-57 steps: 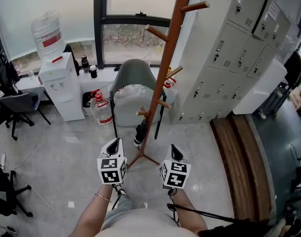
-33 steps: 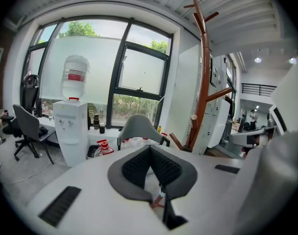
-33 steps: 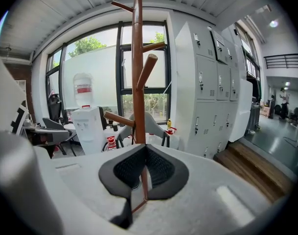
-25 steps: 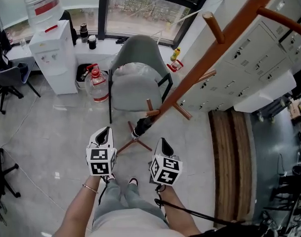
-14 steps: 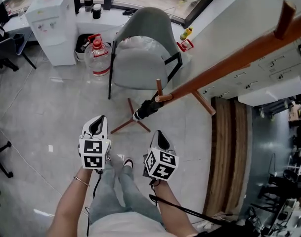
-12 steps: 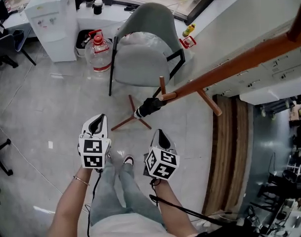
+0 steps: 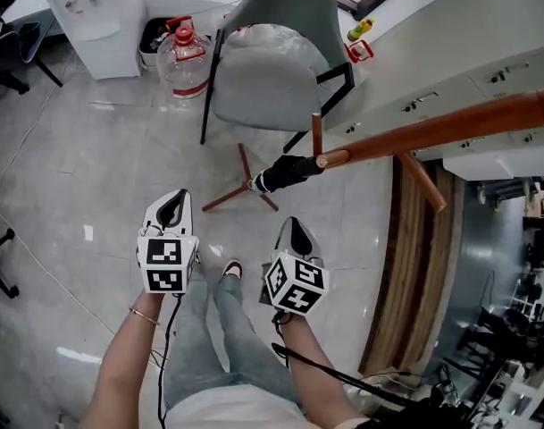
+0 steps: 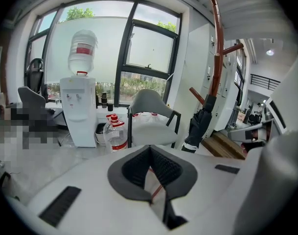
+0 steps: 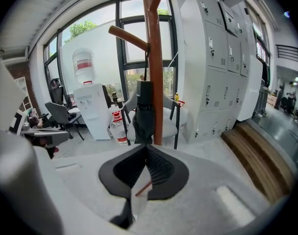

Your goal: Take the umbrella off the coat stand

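Umbrella (image 7: pixel 289 172), black and folded, hangs from a low peg of the coat stand (image 7: pixel 432 135), near the grey chair (image 7: pixel 272 70). My left gripper (image 7: pixel 171 206) and right gripper (image 7: pixel 294 231) have jaws together, empty, apart from it. Floor water jug (image 7: pixel 184 56), red cap on; contents unclear.

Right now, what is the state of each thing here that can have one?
coat stand: upright on the floor.
umbrella: folded shut, hanging on the coat stand, untouched.
left gripper: shut, empty.
right gripper: shut, empty.
water jug: capped, standing on the floor.
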`<state>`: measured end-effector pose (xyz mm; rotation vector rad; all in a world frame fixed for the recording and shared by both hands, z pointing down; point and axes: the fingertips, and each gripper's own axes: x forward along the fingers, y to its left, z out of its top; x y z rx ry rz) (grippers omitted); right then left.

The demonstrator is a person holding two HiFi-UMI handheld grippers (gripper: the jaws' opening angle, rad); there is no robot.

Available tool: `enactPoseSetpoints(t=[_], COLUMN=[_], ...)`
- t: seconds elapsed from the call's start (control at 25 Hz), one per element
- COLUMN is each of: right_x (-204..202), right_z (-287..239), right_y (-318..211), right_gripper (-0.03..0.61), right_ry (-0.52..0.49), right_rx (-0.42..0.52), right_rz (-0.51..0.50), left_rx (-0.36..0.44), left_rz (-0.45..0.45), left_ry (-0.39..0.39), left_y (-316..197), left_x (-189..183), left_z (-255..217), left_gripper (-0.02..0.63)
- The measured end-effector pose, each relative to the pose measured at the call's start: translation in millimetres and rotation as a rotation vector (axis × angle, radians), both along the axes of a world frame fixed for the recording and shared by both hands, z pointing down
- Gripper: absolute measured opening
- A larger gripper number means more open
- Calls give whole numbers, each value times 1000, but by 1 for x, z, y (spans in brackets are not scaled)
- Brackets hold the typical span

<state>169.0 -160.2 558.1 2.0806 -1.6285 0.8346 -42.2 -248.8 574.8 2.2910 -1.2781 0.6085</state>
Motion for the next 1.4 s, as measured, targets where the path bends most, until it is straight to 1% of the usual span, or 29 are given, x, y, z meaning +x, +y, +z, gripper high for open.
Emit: enactPoseSetpoints(t=[0.28, 0.36, 0.64, 1.28, 1.4], right_x=[-6, -9, -9, -12, -12], right_z=[9, 12, 26, 53, 57], right_y=[-6, -8, -17, -46, -52], right_gripper=[6, 26, 46, 124, 149], right_ry=[-12, -15, -13, -3, 1], right_rx=[-7, -7, -18, -23, -26], right_rz=[-9, -12, 34, 101, 115], left_rx=[-20, -30, -51, -98, -107], left_rz=[-8, -6, -22, -36, -42], left_ry=[-2, -7, -26, -60, -66], left_y=[6, 9, 11, 2, 0], left_x=[-8, -11, -26, -58, -63], left_z=[5, 10, 21, 52, 56], left_gripper=[2, 2, 2, 2, 2])
